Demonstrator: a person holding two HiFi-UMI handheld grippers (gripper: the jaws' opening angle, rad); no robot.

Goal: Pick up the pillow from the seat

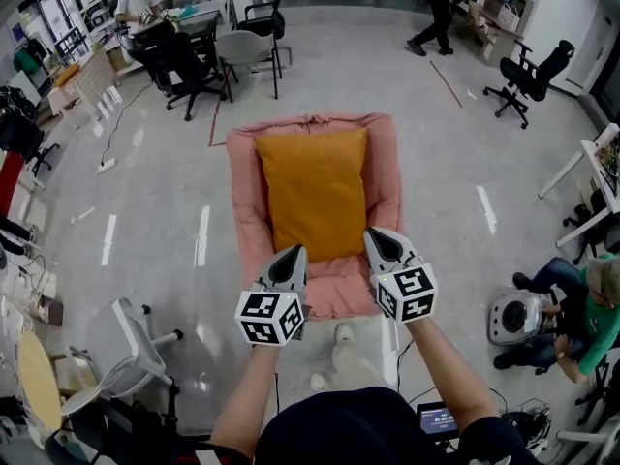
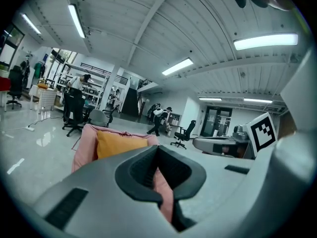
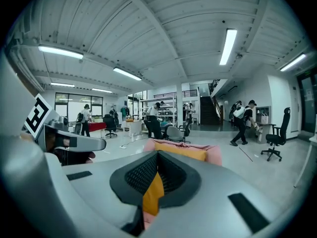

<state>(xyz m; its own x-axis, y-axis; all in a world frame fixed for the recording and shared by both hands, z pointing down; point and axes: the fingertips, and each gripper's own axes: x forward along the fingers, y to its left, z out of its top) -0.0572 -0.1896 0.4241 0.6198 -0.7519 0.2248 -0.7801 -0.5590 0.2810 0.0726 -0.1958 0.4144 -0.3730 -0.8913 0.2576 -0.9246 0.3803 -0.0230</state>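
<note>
Pickup not begun, I'd say; pillow (image 1: 315,194) lies flat in the middle of the seat (image 1: 246,201); left gripper (image 1: 293,253) and right gripper (image 1: 374,233) hover at its near edge, jaws pressed together on nothing (right tip by the pillow's near-right corner); opening, grasp and lift remain.

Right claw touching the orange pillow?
Cannot tell. Head view: right claw tip overlaps the pillow corner; right gripper view shows orange past the shut tips, no plain contact.

one overhead, two low, level; pillow (image 1: 315,197) shared
</note>
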